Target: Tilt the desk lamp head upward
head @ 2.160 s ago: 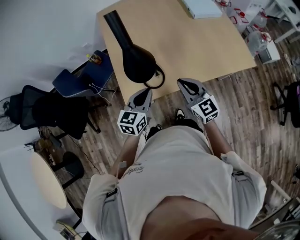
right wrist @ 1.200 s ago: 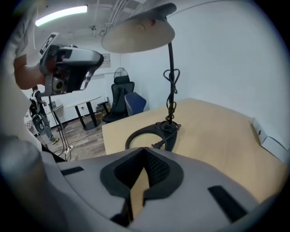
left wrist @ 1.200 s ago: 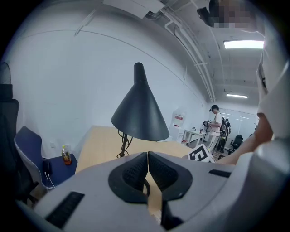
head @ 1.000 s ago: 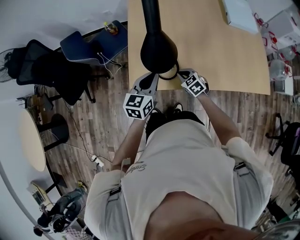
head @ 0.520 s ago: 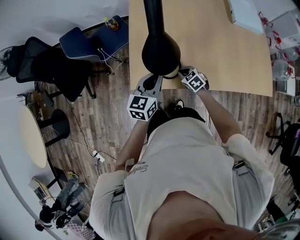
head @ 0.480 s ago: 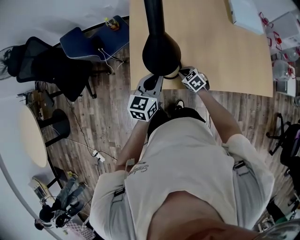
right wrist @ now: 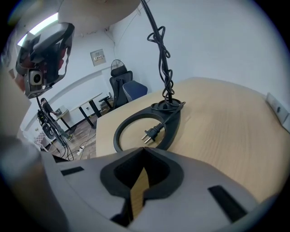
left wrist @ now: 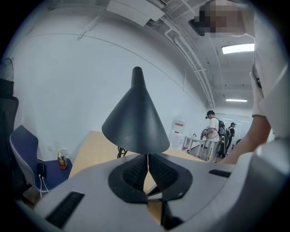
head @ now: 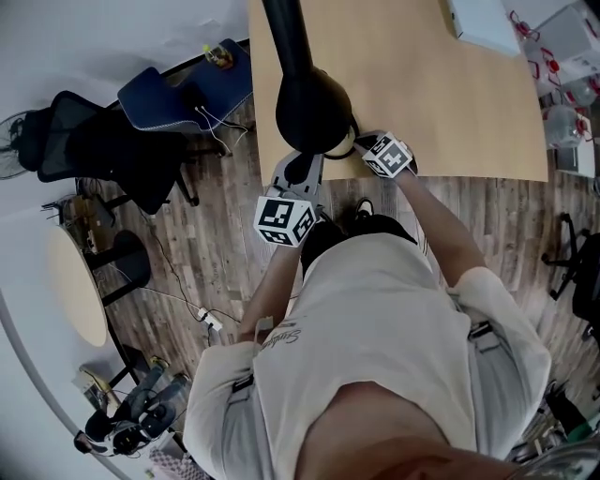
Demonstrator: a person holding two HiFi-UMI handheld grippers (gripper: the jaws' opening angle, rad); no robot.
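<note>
The desk lamp (head: 286, 37) stood at the near edge of the tan bench (head: 441, 103); its black, cone-shaped lamp head (head: 314, 111) hung above that edge, and in the left gripper view the lamp head (left wrist: 136, 122) sat apex up with its wide mouth facing down. The left tongs (head: 300, 161) were held just under the near rim of the lamp head; in their own view the left tongs (left wrist: 147, 159) were pressed together pad to pad with nothing between them, their tips right below the rim; whether tips and rim touched could not be told. The right tongs (head: 364, 142) were low over the bench, just beside the lamp's ring base (right wrist: 174, 131); the right tongs (right wrist: 144, 152) met at the tips and gripped nothing, only a sliver of bench showing through the slit lower down. A plug (right wrist: 152, 132) lay inside the ring; a twisted black cord (right wrist: 164, 63) rose from the far side of the base. Farther back on the bench lay a white box (head: 483, 23). On the wooden floor to the left stood a blue chair (head: 173, 89) with a small bottle (left wrist: 61, 159) on it, and a black chair (head: 89, 150) beside that.
</note>
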